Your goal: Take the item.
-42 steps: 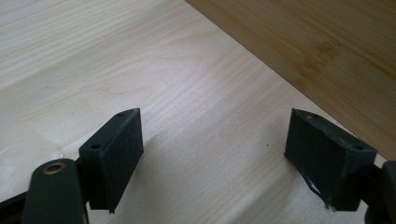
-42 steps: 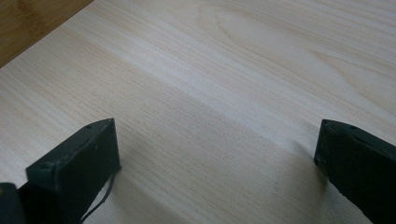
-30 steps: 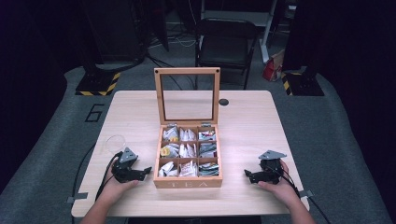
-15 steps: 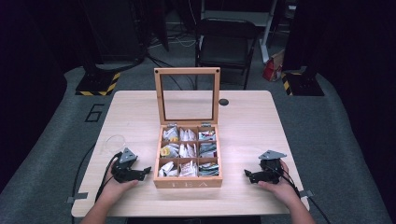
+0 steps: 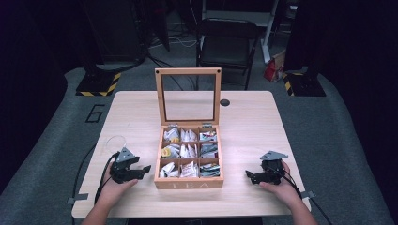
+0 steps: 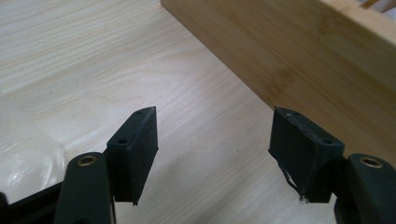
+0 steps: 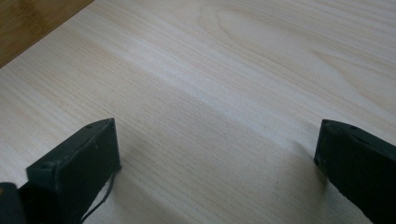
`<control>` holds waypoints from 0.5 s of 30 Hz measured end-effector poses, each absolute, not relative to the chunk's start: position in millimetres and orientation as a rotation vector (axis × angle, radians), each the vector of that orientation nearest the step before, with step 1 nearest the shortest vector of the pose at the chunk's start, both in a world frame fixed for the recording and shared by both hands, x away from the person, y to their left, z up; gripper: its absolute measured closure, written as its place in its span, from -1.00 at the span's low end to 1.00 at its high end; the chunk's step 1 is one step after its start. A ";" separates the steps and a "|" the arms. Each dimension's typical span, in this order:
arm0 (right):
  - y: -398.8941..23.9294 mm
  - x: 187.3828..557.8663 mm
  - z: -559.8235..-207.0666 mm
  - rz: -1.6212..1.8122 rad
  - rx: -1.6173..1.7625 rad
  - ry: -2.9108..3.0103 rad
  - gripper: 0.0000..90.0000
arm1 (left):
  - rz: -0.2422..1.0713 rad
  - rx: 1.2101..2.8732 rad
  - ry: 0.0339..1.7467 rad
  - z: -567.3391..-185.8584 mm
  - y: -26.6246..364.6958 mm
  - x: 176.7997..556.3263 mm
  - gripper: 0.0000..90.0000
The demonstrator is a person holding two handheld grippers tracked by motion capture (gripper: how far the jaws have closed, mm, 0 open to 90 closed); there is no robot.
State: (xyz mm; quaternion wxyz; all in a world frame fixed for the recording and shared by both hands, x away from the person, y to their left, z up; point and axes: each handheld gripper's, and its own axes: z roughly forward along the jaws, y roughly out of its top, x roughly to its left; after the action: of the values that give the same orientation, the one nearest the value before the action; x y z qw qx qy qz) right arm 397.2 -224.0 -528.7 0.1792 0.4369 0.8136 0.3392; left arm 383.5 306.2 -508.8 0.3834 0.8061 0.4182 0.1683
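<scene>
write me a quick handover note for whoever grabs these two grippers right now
Left gripper: open, nothing between the jaws, which have just been closing a little; it rests on the table left of the tea box.
Right gripper: open, empty, on the table right of the box.
Tea box: mid-table, glass lid standing open, tea bags in its compartments.
Done: lid is up.
Left: no bag touched yet; likely next is reaching in.

Light-wood tea box (image 5: 189, 184) (pale table (image 5: 244, 126)), black grippers.
</scene>
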 end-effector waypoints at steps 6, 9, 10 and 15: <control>-224.0 397.2 -528.7 0.959 1.235 2.300 -1.00 | 0.398 2.019 1.078 -501.4 303.6 378.0 -0.19; -224.0 397.2 -528.8 0.959 1.235 2.300 -1.00 | 0.402 2.018 1.066 -497.2 303.5 375.0 -0.18; -224.0 397.2 -528.8 0.959 1.235 2.300 -1.00 | 0.403 2.017 1.062 -496.4 303.2 374.3 -0.18; -224.0 397.1 -528.7 0.959 1.236 2.300 -1.00 | 0.396 2.024 1.048 -493.6 302.0 372.1 -0.12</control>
State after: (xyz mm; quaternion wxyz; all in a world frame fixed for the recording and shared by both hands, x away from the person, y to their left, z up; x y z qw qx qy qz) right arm 397.1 -224.0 -528.7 0.1792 0.4372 0.8134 0.3391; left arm 372.1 302.0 -493.6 0.4023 0.8010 0.4147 0.1566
